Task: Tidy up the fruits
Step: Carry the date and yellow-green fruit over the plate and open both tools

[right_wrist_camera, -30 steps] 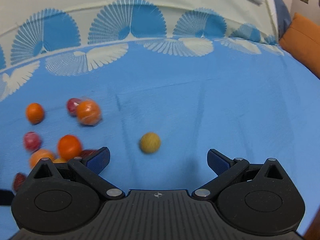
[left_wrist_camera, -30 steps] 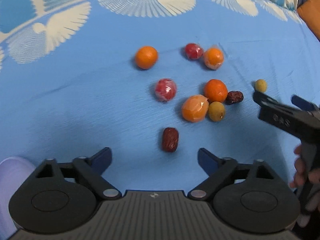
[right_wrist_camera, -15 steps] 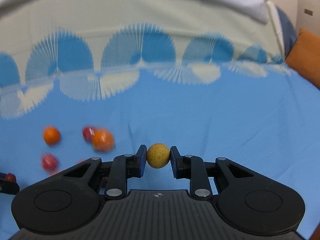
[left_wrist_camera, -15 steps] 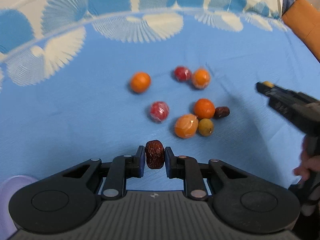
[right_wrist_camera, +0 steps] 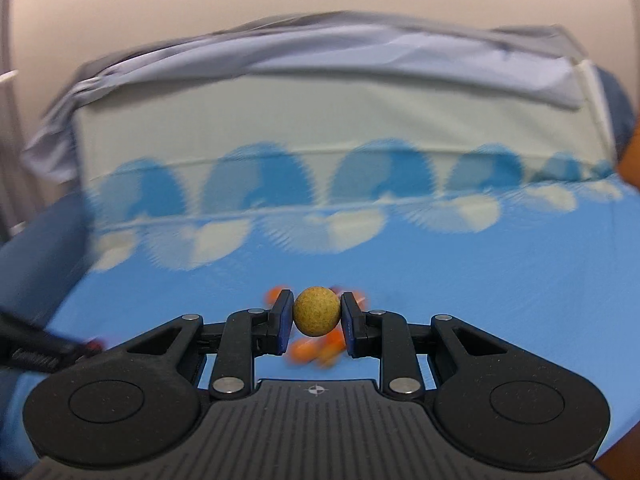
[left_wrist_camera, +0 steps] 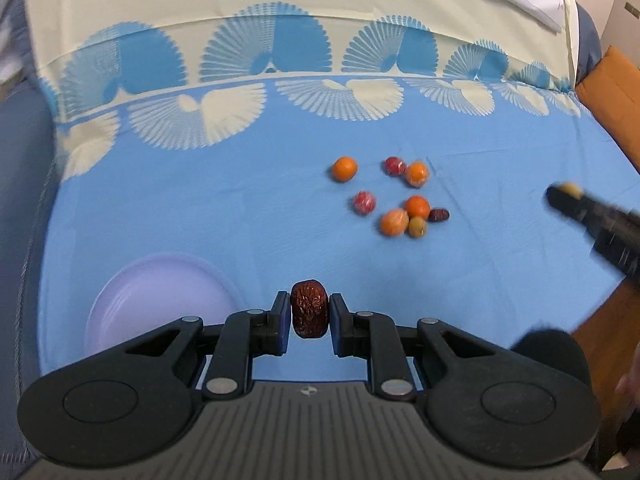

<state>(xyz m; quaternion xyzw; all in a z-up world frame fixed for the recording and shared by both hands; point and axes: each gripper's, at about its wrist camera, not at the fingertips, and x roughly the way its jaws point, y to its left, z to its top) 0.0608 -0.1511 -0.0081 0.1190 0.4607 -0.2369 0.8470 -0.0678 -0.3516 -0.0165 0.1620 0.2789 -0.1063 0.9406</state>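
Note:
My left gripper (left_wrist_camera: 309, 316) is shut on a wrinkled dark red date (left_wrist_camera: 309, 314), held above the blue cloth. My right gripper (right_wrist_camera: 316, 317) is shut on a round yellow-brown fruit (right_wrist_camera: 317, 311); the same gripper (left_wrist_camera: 560, 196) shows blurred at the right of the left wrist view. Several fruits lie in a loose cluster on the cloth: oranges (left_wrist_camera: 344, 168), red wrapped balls (left_wrist_camera: 365, 202), a wrapped orange (left_wrist_camera: 394, 222), a yellow-green fruit (left_wrist_camera: 417, 227) and a second date (left_wrist_camera: 439, 215). A lilac plate (left_wrist_camera: 160, 300) sits on the cloth, left of the left gripper.
The blue cloth (left_wrist_camera: 200, 208) with a white fan border covers the surface. An orange cushion (left_wrist_camera: 612, 96) lies at the far right. The cloth's right edge drops to a brown floor (left_wrist_camera: 600, 320). Part of a hand (left_wrist_camera: 630, 384) shows at the right. A grey-blue sheet (right_wrist_camera: 320, 52) is draped behind.
Both grippers went from open to shut, the left on the date and the right on the yellow-brown fruit, and both rose from the cloth. The plate came into fuller view.

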